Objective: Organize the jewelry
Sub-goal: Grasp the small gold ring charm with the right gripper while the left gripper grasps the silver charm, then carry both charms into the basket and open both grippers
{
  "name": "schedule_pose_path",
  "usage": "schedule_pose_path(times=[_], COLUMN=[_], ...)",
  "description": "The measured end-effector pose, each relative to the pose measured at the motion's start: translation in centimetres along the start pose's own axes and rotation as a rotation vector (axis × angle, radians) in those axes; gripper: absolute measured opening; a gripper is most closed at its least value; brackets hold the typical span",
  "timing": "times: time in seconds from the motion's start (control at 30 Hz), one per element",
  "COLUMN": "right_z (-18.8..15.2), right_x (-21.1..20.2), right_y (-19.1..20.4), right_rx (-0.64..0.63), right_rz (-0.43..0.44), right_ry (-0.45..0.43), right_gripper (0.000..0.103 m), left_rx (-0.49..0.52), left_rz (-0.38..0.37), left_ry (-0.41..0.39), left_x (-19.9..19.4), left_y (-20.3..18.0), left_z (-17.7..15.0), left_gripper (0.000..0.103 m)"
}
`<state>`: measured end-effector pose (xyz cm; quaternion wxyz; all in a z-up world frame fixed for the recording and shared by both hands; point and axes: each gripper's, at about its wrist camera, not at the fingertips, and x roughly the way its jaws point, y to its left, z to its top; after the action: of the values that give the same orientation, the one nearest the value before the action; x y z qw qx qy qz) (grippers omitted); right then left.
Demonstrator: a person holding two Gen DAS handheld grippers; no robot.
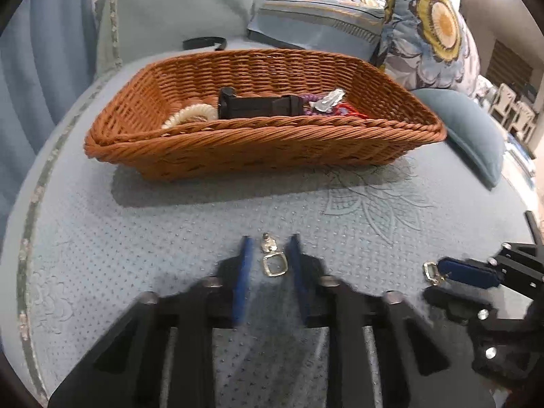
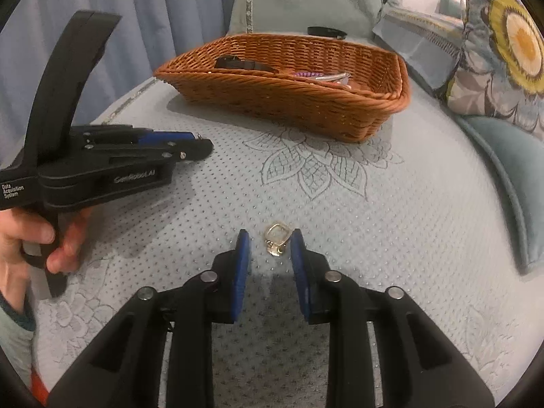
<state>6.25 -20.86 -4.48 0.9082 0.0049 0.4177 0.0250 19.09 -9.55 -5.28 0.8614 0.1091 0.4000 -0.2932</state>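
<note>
Your left gripper's (image 1: 270,255) blue fingers (image 1: 243,272) stood narrowly parted around 1 silver earring (image 1: 272,260) on the quilted bedspread (image 1: 136,238), pads not touching it. Your right gripper (image 2: 270,243) likewise flanked 1 gold earring (image 2: 277,236). Beyond both, the woven wicker basket (image 1: 238,142) held a black strap (image 1: 258,103) and beads (image 1: 190,115).
</note>
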Motion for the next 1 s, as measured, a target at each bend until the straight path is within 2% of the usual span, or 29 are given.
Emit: schedule_pose_path(times=[0.13, 0.17, 0.2, 0.63, 0.77, 0.83, 0.87, 1.0], right_z=[-0.3, -0.3, -0.3, -0.1, -0.1, -0.1, -0.1, -0.1], right_x=[-0.8, -1.0, -1.1, -1.4, -1.3, -1.2, -1.2, -0.9], right_y=[0.2, 0.1, 0.1, -1.3, -1.1, -1.1, -1.1, -1.1], right_rx=[-0.016, -0.014, -0.013, 0.056, 0.048, 0.047, 0.047, 0.045], right_rz=[0.007, 0.012, 0.017, 0.082, 0.085, 0.091, 0.092, 0.098], right_ry=[-0.032, -0.041, -0.047, -0.053, -0.049, -0.047, -0.045, -0.034], right_gripper=[0.01, 0.01, 0.01, 0.009, 0.009, 0.009, 0.009, 0.009], left_rx=[-0.005, -0.003, -0.005, -0.088, -0.073, -0.042, -0.022, 0.043], left_rz=[-0.03, -0.033, -0.034, -0.129, -0.088, -0.061, -0.04, 0.008], left_ry=[-0.029, -0.037, -0.042, -0.105, -0.091, -0.074, -0.064, 0.015], left_x=[-0.7, -0.9, -1.0, -2.9, -2.7, -2.4, -2.0, 0.0], left_y=[0.3, 0.3, 0.3, 2.1, 1.6, 1.0, 0.4, -1.0], left_z=[-0.1, -0.2, -0.2, -0.7, -0.5, -0.4, -0.3, 0.2], left_gripper=[0.011, 0.008, 0.0, 0.0, 0.0, 0.015, 0.028, 0.03])
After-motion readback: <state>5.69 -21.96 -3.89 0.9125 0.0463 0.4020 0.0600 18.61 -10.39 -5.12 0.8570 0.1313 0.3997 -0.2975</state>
